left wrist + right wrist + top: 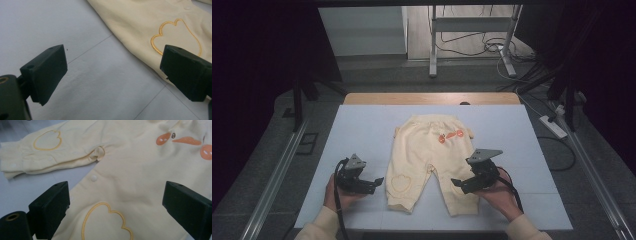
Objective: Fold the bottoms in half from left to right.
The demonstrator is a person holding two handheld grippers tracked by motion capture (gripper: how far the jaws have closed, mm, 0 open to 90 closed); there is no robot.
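The yellow baby trousers point(427, 160) lay flat at the centre of the white desk point(362, 125). The left claw point(377, 181), jaws spread and empty, sat lower left beside one leg. The right claw point(455, 182), also spread, hovered over the other leg.

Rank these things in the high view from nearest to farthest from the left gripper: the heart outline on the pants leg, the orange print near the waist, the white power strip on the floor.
Counting from the left gripper:
1. The heart outline, on the pants leg just beside the jaws.
2. The orange print, farther up near the waist of the pants.
3. The white power strip, on the floor beyond the table's right edge.
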